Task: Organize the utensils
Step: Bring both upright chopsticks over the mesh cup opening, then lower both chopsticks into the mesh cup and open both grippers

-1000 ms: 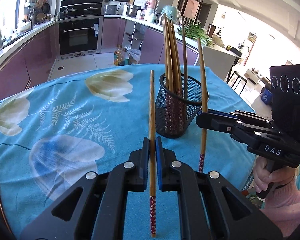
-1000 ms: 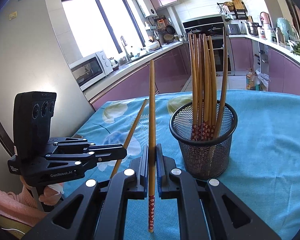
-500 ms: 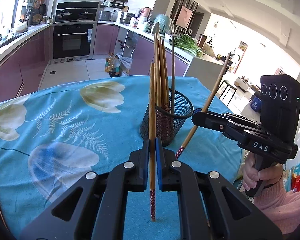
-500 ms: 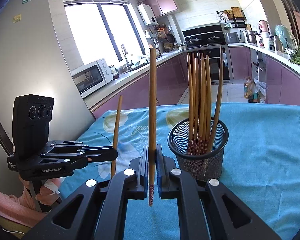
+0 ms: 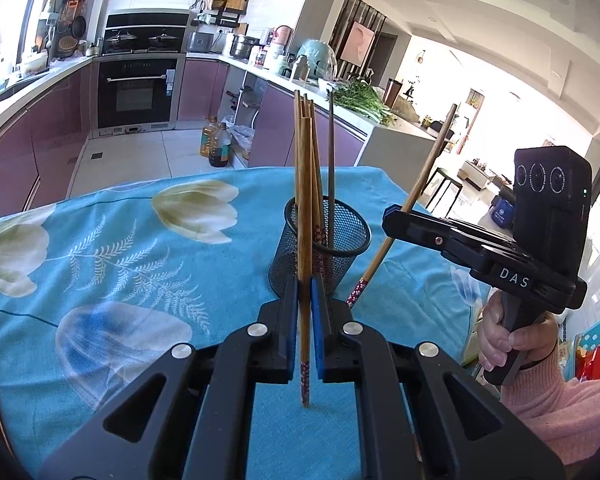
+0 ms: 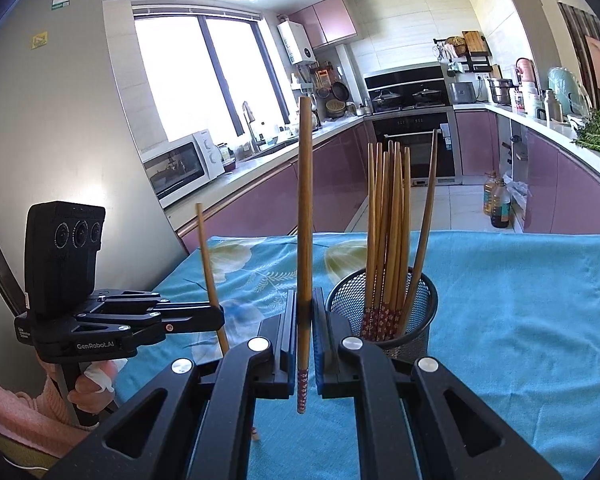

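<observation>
On the blue flowered tablecloth [image 5: 112,248] stands a black mesh cup [image 5: 320,252] holding a bundle of wooden chopsticks [image 6: 392,240], their patterned red ends down inside the mesh and their plain ends fanning upward. One darker stick in the cup leans away from the rest toward the right.

Just in front of the cup, the left gripper [image 5: 305,320] has its two blue-lined fingers pressed narrowly on a single chopstick [image 5: 305,240], which stands nearly upright with its patterned tip hanging below the fingers, above the cloth. Seen from the right wrist view, this same gripper [image 6: 216,316] sits to the left of the cup, and its stick rises at a slight tilt.

To the right of the cup, the right gripper [image 6: 308,344] likewise pinches a second chopstick [image 6: 305,220], fingers close together around it, patterned end down and clear of the cloth. In the left wrist view this stick [image 5: 412,196] leans away from the cup, tip near the cup's base but apart from it, and the right gripper [image 5: 392,220] is held by a hand [image 5: 512,340] in a pink sleeve.

Beyond the table lie purple kitchen cabinets [image 6: 340,184], a black oven [image 5: 138,92], a white microwave [image 6: 180,168], two oil bottles [image 5: 218,144] on the floor, and greens [image 5: 360,100] on the counter.
</observation>
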Available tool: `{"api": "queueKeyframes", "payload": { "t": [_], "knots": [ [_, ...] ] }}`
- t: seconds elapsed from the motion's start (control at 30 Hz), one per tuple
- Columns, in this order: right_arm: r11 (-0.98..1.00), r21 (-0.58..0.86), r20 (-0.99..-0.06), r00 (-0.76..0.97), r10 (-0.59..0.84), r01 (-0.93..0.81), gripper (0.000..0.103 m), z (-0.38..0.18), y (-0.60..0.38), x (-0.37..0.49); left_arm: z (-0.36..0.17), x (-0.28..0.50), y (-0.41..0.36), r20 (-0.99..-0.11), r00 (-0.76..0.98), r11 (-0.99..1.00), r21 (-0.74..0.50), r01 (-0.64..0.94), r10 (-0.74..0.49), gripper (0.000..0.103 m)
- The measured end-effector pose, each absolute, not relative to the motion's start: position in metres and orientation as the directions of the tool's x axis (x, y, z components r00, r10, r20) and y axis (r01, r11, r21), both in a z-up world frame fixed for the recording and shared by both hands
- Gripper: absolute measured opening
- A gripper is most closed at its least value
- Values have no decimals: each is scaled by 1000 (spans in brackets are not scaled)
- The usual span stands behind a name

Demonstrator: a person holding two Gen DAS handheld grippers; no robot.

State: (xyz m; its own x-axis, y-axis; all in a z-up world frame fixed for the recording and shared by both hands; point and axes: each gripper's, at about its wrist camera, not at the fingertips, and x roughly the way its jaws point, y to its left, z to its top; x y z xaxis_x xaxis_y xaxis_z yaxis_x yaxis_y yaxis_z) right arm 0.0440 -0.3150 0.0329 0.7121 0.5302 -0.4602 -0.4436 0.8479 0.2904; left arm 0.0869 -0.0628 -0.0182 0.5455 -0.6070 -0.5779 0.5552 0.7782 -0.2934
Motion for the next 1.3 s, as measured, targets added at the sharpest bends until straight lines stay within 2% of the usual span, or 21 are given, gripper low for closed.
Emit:
{"api": "queueKeyframes", "payload": {
  "t": [0.7,1.3],
  "knots": [
    [877,201,-380,791,480,-436,6,77,-332,37,35,84,-64,-467,604,754,-267,600,-646,7],
    [888,160,-345,818,460,-432,6,91,-332,46,78,92,-79,-381,639,739,-241,629,-668,7]
  ]
}}
